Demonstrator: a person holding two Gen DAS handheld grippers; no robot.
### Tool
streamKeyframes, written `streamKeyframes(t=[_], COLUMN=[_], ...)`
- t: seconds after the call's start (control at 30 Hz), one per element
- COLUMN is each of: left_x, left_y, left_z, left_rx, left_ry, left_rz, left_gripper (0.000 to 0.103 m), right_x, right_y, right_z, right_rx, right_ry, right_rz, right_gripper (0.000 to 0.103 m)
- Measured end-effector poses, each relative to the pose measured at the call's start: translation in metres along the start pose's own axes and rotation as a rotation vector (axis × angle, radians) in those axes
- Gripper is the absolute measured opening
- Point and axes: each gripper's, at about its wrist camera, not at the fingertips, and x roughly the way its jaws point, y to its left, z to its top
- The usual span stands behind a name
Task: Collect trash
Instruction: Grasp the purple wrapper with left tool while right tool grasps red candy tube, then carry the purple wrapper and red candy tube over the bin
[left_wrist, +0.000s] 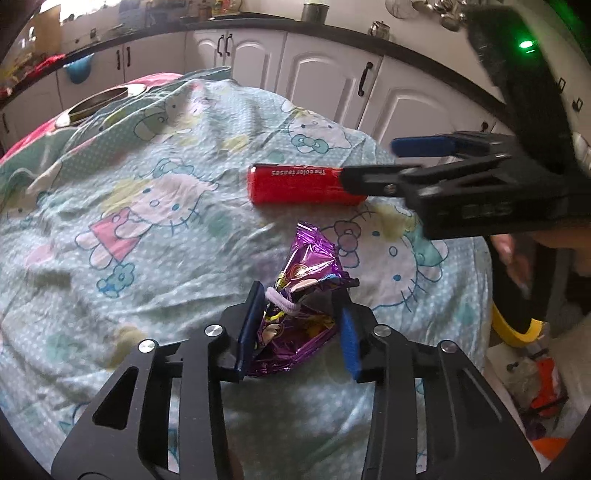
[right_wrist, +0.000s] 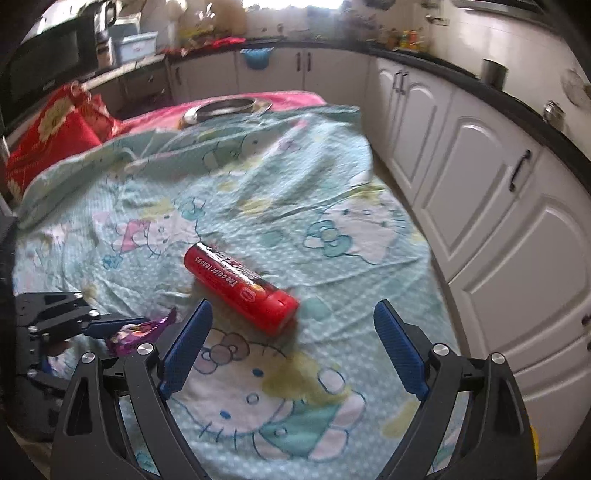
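Purple foil wrapper (left_wrist: 295, 295) lies crumpled on cartoon-print sheet (left_wrist: 129, 221), near edge, white hair tie (left_wrist: 282, 301) across it. My left gripper (left_wrist: 299, 325) straddles wrapper, blue pads narrowed; left pad touches foil, right pad just beside it, no firm clamp I can confirm. Red tube (right_wrist: 240, 284) lies farther on, on its side. My right gripper (right_wrist: 291, 347) hovers wide, nothing between fingers, tube just beyond tips. Steel plate (right_wrist: 225, 109) at far end.
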Motion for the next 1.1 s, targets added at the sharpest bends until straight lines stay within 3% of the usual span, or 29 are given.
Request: streamKeyframes(t=[0.37,0.57,0.73,1.1], left_x=[-0.028,-0.043,-0.048,-0.050], left_y=[0.026,0.037,0.037,0.009], left_z=[-0.005,-0.002,0.002,0.011], left_rx=[-0.122,-0.159,-0.174,-0.142], left_ry=[-0.035,-0.067,-0.087,-0.106], left_rz=[-0.029,-0.027,-0.033,-0.066], left_gripper=[0.029,0.029,0.029,0.029], right_x=[0.039,0.052,0.040,-0.008], right_y=[0.022,0.033,0.027,0.002], right_z=[0.017,0.012,-0.002,-0.067], right_rx=[-0.097,-0.106,-0.018,0.231], right_ry=[0.059,0.077,0.056,-0.027], right_rz=[0.038,0.066,0.078,0.132], right_gripper=[0.076,0.053,0.036,0.032])
